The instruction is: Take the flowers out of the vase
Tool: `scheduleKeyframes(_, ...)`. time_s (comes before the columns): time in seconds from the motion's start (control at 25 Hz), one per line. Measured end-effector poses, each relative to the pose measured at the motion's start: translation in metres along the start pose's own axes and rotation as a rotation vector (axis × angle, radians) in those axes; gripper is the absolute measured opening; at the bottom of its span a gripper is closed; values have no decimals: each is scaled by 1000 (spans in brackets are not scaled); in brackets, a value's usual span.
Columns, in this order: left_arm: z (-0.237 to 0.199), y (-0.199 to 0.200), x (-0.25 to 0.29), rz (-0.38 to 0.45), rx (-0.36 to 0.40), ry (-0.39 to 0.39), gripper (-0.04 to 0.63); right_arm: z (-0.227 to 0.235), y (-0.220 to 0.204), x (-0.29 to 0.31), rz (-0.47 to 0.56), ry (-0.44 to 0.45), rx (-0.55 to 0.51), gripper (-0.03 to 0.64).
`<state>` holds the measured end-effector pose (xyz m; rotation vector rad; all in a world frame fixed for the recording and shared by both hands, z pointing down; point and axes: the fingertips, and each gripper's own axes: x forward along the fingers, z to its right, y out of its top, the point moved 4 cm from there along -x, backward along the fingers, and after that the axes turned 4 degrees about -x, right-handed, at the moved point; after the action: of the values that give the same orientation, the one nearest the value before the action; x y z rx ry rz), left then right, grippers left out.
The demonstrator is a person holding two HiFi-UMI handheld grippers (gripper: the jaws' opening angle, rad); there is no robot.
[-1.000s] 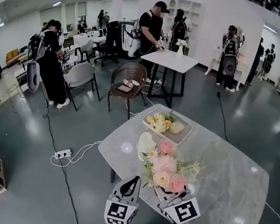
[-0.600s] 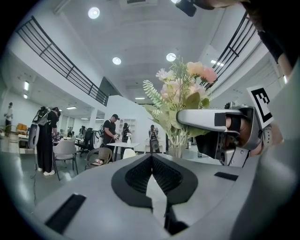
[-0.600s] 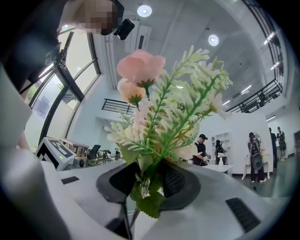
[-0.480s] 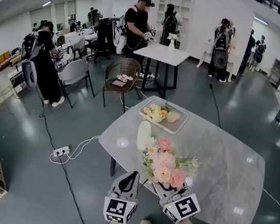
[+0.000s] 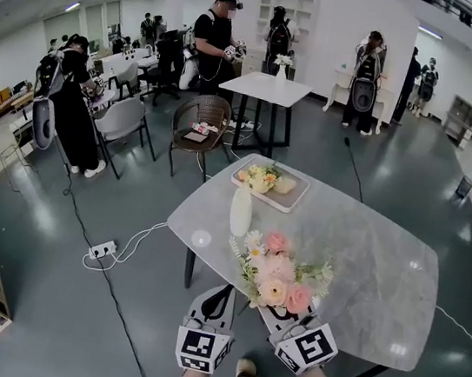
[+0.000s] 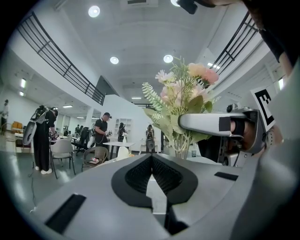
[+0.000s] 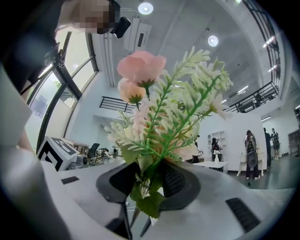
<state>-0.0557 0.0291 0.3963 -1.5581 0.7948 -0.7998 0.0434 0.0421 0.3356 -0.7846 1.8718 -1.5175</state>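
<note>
A bouquet of pink, cream and white flowers (image 5: 279,275) with green fern hangs over the marble table (image 5: 382,267). My right gripper (image 5: 280,315) is shut on its stems. In the right gripper view the stems and leaves (image 7: 147,194) are pinched between the jaws and the blooms (image 7: 157,117) rise above them. The white vase (image 5: 241,209) stands upright on the table beyond the bouquet, apart from it. My left gripper (image 5: 222,293) is shut with nothing in it, just left of the bouquet. In the left gripper view (image 6: 151,158) the bouquet (image 6: 180,101) is on the right.
A white tray (image 5: 291,202) with more flowers lies at the table's far edge. Beyond the table stand a wicker chair (image 5: 202,121), a second white table (image 5: 264,89) and several people. A power strip with cable (image 5: 104,251) lies on the floor at left.
Both grippers and the bouquet have drawn back toward me, away from the vase. The vase, earlier half hidden behind the flowers, now stands free on the table.
</note>
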Motion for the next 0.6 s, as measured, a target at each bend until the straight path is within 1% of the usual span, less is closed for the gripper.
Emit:
scheduleKeyframes(0.32,13,8,-25,13,4,-8,14,-20,14,-19,8,-7,-8,144)
scheduleKeyframes(0.6,17,10,-39,22,5,-1,14,-32,16,-29,0,0,-13,143)
